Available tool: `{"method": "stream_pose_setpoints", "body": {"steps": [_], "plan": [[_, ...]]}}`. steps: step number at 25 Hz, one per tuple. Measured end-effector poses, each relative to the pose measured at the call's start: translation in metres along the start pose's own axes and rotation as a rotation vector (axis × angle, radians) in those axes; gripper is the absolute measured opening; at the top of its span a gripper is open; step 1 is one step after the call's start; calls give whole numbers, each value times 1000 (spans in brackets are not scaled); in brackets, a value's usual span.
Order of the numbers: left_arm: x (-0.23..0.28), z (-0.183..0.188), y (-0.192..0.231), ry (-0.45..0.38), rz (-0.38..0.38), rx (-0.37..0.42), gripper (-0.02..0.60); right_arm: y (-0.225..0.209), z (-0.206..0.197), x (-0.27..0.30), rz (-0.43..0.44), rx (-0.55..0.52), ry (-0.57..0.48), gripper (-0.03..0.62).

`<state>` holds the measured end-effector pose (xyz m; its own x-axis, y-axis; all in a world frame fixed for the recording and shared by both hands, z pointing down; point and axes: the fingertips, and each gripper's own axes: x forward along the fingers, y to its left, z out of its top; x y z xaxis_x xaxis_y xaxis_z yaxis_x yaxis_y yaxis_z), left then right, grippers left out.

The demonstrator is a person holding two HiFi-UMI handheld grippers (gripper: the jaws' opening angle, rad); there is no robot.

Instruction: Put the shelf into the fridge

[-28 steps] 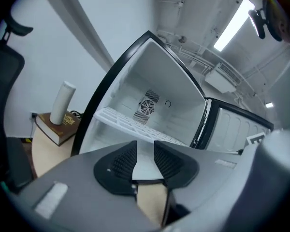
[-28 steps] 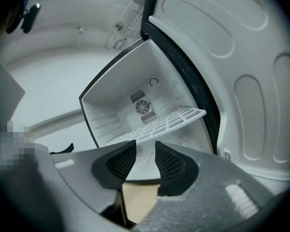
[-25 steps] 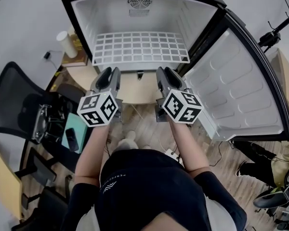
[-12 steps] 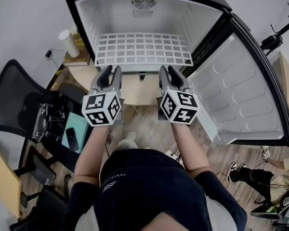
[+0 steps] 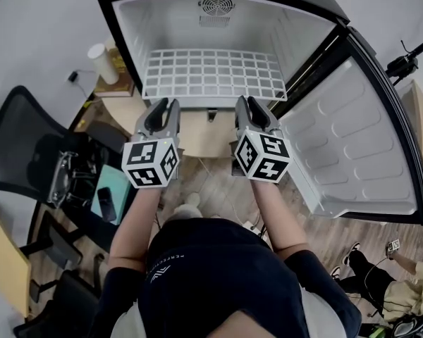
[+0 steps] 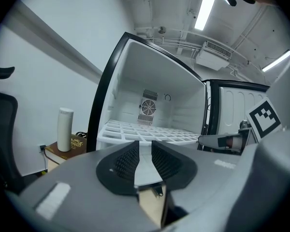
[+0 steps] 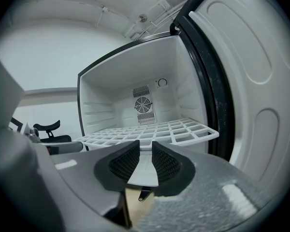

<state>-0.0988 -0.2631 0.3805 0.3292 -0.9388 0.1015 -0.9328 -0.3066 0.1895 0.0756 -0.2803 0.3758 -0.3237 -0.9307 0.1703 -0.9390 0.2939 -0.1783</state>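
Observation:
The white grid shelf (image 5: 211, 72) lies level inside the open fridge (image 5: 127, 27), its front edge sticking out a little past the cabinet. My left gripper (image 5: 168, 105) and right gripper (image 5: 245, 103) hover side by side just in front of that edge, pointing into the fridge. Both pairs of jaws have just been closing and stand partly open, with nothing between the pads. In the left gripper view the shelf (image 6: 150, 132) runs beyond the left gripper (image 6: 145, 145). The right gripper view shows the shelf (image 7: 150, 129) past the right gripper (image 7: 145, 144).
The fridge door (image 5: 352, 139) is swung wide at the right. The fridge stands on a wooden table (image 5: 197, 129). A white cylinder (image 5: 96, 62) on books (image 5: 116, 83) stands left of it. An office chair (image 5: 21, 153) is at the left; a person's legs (image 5: 381, 287) are at lower right.
Both grippers' jaws stand narrower than a second ago. The hands have hardly shifted in front of the shelf. The person's legs at the right have moved down towards the corner.

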Motion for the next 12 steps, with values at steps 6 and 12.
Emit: {"method": "stream_pose_setpoints", "body": {"steps": [6, 12], "plan": [[8, 3, 5, 2, 1, 4, 67, -2, 3, 9, 7, -1, 1, 72], [23, 6, 10, 15, -6, 11, 66, -6, 8, 24, 1, -15, 4, 66]]}}
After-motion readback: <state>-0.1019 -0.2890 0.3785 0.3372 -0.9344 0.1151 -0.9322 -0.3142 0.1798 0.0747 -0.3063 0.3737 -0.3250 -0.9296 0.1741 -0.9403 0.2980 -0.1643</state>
